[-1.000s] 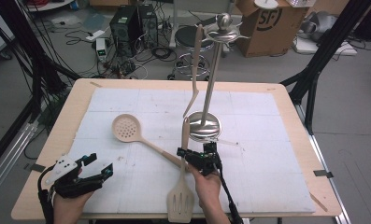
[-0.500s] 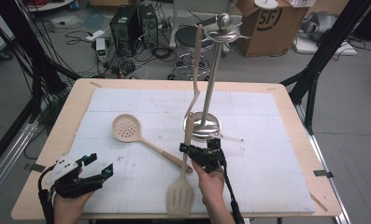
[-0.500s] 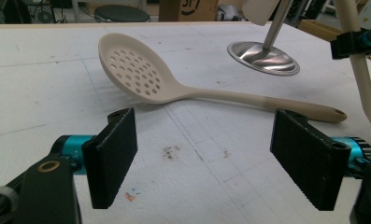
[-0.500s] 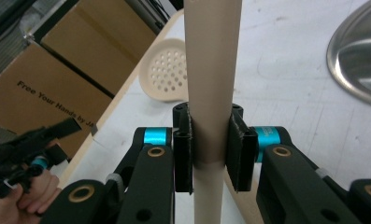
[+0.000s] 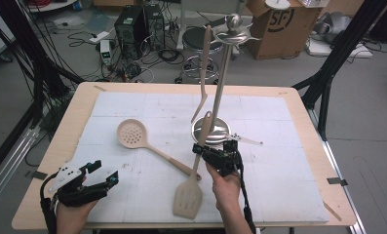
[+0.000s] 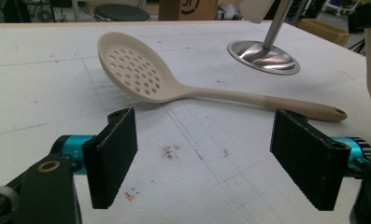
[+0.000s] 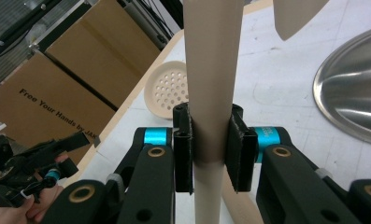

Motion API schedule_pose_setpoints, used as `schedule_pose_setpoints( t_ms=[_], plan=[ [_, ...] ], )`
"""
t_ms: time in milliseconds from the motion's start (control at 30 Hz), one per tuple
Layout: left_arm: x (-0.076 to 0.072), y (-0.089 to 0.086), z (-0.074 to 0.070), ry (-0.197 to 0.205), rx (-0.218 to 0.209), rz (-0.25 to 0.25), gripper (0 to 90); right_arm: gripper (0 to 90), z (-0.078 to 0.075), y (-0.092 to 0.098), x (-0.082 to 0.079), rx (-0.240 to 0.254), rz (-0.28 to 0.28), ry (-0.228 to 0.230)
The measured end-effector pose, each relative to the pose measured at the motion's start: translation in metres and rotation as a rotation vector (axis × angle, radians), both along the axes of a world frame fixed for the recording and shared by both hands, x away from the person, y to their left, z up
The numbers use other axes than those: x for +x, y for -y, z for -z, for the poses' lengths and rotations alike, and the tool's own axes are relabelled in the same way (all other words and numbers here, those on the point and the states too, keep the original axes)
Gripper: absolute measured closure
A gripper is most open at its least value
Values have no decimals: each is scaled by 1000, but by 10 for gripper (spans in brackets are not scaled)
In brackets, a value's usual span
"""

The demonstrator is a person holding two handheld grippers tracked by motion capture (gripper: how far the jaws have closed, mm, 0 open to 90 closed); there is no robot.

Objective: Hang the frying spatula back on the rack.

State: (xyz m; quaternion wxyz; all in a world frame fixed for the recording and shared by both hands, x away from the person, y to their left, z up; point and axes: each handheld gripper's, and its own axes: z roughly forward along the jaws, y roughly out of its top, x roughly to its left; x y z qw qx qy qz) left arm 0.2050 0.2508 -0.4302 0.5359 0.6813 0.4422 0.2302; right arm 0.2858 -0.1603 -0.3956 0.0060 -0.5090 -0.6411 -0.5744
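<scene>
High view. The right tool (image 5: 204, 152) is clamped on the handle of a beige plastic slotted turner (image 5: 195, 179), held off the wooden bench (image 5: 298, 105); its blade hangs low over the near edge of the white foam mat (image 5: 274, 185) and its handle tip points up toward the rack. A tall steel utensil rack with a round dished base (image 5: 219, 100) stands mid-bench; one beige utensil (image 5: 203, 73) already hangs from its top. A beige perforated skimmer spoon (image 5: 149, 145) lies flat on the mat, its handle end near the turner. The left tool (image 5: 99, 176) rests at the near left corner, apart from everything.

Left gripper view. The left tool (image 6: 203, 161) stands wide open, nothing between its pads. The skimmer (image 6: 141, 72) lies just ahead, the rack base (image 6: 263, 55) beyond it.

Right gripper view. Both pads (image 7: 185, 149) press the turner handle (image 7: 213, 98) square on, the handle running upright through the grip. The rack base (image 7: 356, 88) lies to the right, the skimmer bowl (image 7: 169, 88) behind the handle.

Step in hand, as I read it: the turner is picked up and being carried to the rack for hanging. Next move likely calls for raising it high, turning the handle end upward, and bringing its eyelet to a free hook without knocking the hanging utensil or the pole. The grip sits mid-handle, so swing of the heavy blade is the risk.
</scene>
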Motion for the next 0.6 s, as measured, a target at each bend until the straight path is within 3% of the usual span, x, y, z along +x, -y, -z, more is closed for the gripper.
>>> schedule_pose_setpoints(
  t_ms=[300,600],
  plan=[
    [0,0,0,-1,0,-2,237,761,-17,-4,-2,-84,-16,85],
    [-1,-1,0,-1,1,-2,238,761,-30,2,0,-71,0,121]
  ],
)
